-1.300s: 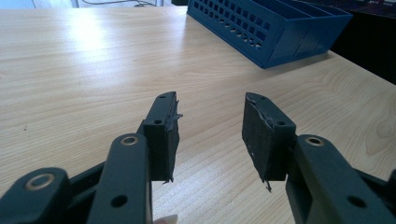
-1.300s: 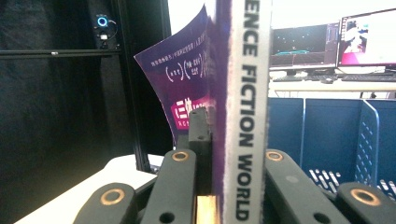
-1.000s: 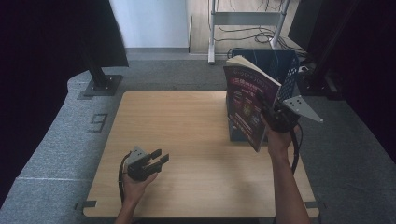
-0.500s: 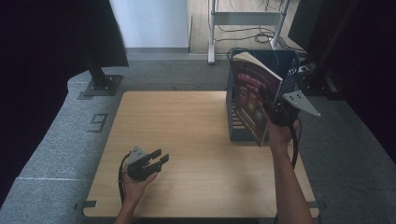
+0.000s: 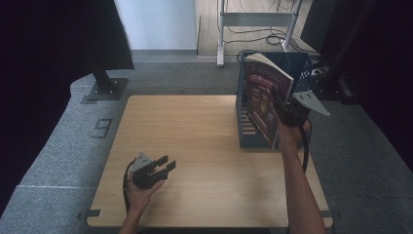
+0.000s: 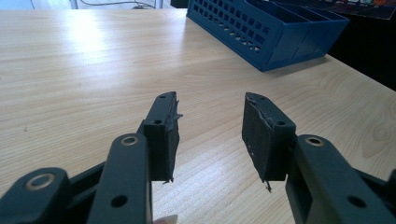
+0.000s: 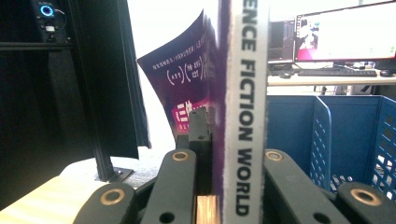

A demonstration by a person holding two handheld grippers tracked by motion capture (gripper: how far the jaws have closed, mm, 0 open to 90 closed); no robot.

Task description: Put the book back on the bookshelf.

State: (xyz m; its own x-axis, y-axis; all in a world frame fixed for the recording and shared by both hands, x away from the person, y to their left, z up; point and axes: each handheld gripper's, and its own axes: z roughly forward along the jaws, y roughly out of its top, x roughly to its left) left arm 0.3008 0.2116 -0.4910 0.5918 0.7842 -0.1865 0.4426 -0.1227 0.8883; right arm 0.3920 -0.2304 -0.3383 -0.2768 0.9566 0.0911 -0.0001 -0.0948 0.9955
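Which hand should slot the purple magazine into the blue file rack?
Right. The right gripper is shut on the purple magazine beside the blue file rack; the left gripper is empty, far off.

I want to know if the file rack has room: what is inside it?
In the left gripper view the rack's near slots look empty. From above, the magazine held by the right gripper covers much of the rack, so the rest can't be judged.
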